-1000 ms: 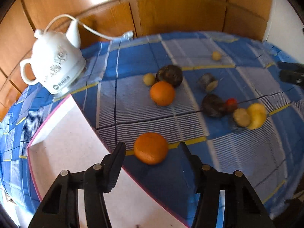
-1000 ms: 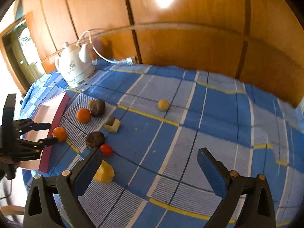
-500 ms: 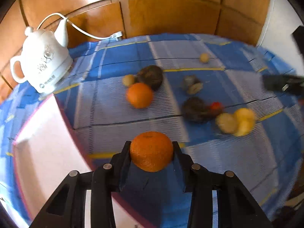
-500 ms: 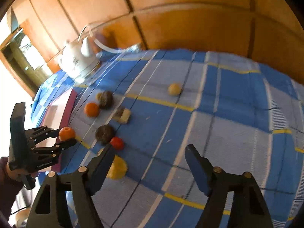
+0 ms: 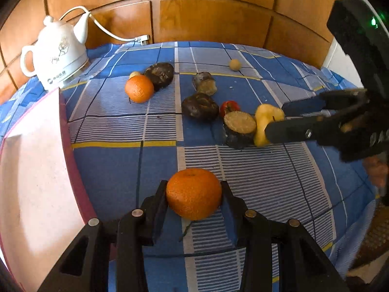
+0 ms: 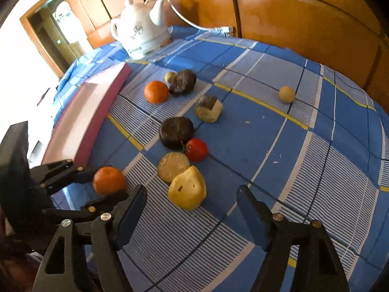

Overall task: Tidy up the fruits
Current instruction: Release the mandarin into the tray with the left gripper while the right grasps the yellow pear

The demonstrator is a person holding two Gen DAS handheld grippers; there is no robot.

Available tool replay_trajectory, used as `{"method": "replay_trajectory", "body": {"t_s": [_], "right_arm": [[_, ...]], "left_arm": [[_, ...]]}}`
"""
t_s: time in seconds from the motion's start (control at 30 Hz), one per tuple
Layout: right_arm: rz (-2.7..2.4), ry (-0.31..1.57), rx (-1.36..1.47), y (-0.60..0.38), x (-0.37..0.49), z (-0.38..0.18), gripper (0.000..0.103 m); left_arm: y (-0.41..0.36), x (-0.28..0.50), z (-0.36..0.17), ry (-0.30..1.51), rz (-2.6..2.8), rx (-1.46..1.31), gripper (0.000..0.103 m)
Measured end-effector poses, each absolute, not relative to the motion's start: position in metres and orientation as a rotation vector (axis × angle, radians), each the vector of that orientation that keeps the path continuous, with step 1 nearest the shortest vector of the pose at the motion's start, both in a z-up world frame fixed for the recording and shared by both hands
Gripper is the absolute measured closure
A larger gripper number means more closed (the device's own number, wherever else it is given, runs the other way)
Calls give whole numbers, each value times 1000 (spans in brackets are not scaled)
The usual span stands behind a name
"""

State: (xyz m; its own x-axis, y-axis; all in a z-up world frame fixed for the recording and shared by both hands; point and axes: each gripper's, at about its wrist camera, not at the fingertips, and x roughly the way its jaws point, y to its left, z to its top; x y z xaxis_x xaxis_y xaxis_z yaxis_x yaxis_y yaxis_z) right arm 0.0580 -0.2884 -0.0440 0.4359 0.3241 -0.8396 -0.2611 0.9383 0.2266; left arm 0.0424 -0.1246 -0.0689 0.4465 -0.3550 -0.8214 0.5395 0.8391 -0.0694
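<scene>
My left gripper [image 5: 194,193] just clamped and lifted the orange [image 5: 193,194], pink tray [image 5: 36,160] at 9 o'clock next; right gripper [image 6: 192,203] wide, closing on the yellow fruit [image 6: 187,190].

Desk covered by a blue checked cloth [image 6: 316,146] with white and yellow stripes. Lying on the cloth: a white electric kettle [image 6: 142,31] at the far left corner, its cord [image 5: 109,32] trailing toward the wooden wall; a pink-edged tray [image 6: 97,107] along the left side; an orange [image 6: 156,92] beside a dark round fruit [image 6: 182,82] and a small pale fruit [image 6: 170,76]; a cut brown piece [image 6: 209,108]; a second dark fruit [image 6: 176,132] touching a red tomato [image 6: 196,149]; a cut round piece [image 6: 173,166] against a yellow fruit [image 6: 187,191]; a small tan ball [image 6: 287,94] well apart.
</scene>
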Motion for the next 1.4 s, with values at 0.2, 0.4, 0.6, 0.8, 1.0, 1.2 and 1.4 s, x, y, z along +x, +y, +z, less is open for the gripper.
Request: {"method": "replay_trajectory", "body": {"t_s": [0.2, 0.4, 0.6, 0.8, 1.0, 1.2, 1.4], "right_arm": [[373, 1090, 27, -280, 60, -55, 72], [333, 1069, 47, -294, 60, -45, 73], [268, 1065, 39, -302, 60, -43, 73], [253, 1047, 43, -305, 60, -39, 73], [246, 1048, 43, -306, 61, -40, 73], [242, 1048, 45, -306, 62, -41, 73], [233, 1037, 46, -309, 62, -39, 73]], "left_arm": [[-124, 42, -69, 950, -550, 195, 62], [-92, 49, -36, 927, -577, 7, 62], [-23, 78, -6, 881, -427, -175, 62], [37, 120, -21, 921, -202, -235, 62], [55, 149, -41, 965, -108, -237, 61], [50, 160, -46, 963, -98, -211, 52], [42, 143, -33, 916, -56, -162, 44]]}}
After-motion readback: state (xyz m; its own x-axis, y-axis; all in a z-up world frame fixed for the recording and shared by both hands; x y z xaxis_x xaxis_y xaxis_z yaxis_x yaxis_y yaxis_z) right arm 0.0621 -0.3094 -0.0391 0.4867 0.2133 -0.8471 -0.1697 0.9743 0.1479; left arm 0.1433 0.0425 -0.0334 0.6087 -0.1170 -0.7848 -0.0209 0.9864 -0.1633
